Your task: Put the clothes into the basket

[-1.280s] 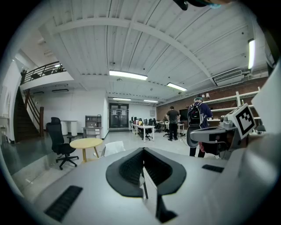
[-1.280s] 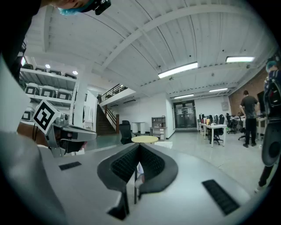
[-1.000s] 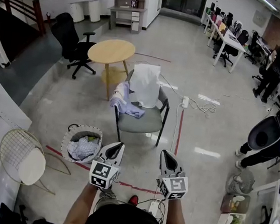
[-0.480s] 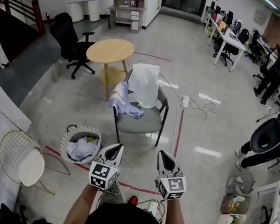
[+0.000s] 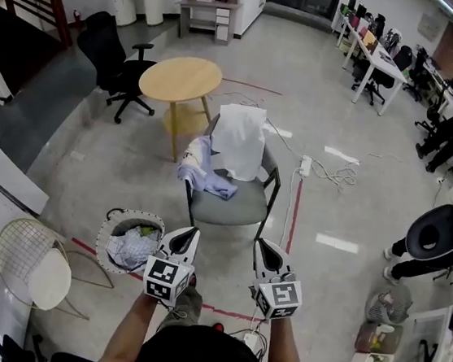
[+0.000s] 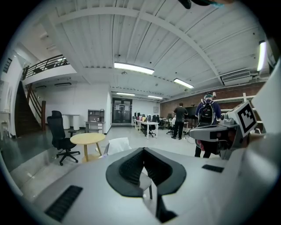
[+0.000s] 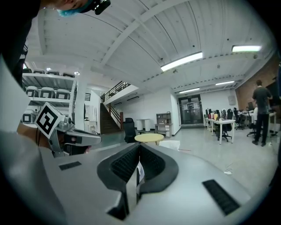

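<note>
Office floor, head view: grey chair (image 5: 228, 205) at centre, white garment (image 5: 238, 141) over back, lilac garment (image 5: 203, 175) hanging off seat's left edge. Basket (image 5: 128, 214) at lower left, crumpled clothes (image 5: 130, 248) inside (right rim behind left gripper (image 5: 192, 232)).
Left gripper view: jaws pressed together, empty.
Right gripper view: right gripper (image 7: 139, 146) likewise closed, nothing pinched.

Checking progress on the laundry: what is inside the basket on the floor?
The basket holds crumpled pale clothes, with a green piece near its far rim. Anything beneath them, and the basket's bottom, is covered.
</note>
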`<state>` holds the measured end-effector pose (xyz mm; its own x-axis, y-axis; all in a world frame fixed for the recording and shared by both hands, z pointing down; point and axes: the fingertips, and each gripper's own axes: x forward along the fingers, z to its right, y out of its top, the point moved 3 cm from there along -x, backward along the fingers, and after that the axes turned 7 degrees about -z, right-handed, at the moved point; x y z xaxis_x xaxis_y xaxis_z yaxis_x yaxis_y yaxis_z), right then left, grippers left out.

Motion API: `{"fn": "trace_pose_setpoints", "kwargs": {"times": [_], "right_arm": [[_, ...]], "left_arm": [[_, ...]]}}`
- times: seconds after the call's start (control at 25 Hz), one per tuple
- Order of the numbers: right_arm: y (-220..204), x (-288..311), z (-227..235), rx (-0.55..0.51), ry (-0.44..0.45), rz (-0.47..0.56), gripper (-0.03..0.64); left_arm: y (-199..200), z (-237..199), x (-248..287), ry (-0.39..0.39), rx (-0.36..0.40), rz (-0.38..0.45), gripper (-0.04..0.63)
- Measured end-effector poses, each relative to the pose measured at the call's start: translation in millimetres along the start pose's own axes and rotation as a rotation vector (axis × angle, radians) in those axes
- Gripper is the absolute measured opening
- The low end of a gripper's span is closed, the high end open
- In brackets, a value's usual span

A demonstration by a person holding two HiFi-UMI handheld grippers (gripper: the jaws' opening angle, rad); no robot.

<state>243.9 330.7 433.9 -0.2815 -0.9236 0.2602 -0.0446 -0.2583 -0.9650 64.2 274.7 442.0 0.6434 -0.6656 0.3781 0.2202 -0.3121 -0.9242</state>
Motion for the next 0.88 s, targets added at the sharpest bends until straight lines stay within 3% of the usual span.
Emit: {"fn": "trace_pose_setpoints", "kwargs": {"times": [0.44, 0.88], "right_arm": [[54, 151, -8, -0.023, 0.052, -0.011, 0.028], [67, 269, -27, -0.009, 0.096, -0.032, 0.028]], "left_arm": [[40, -135, 57, 0.031, -0.036, 0.016, 0.008], [45, -239, 95, 0.066, -0.058, 0.011, 0.008]]}}
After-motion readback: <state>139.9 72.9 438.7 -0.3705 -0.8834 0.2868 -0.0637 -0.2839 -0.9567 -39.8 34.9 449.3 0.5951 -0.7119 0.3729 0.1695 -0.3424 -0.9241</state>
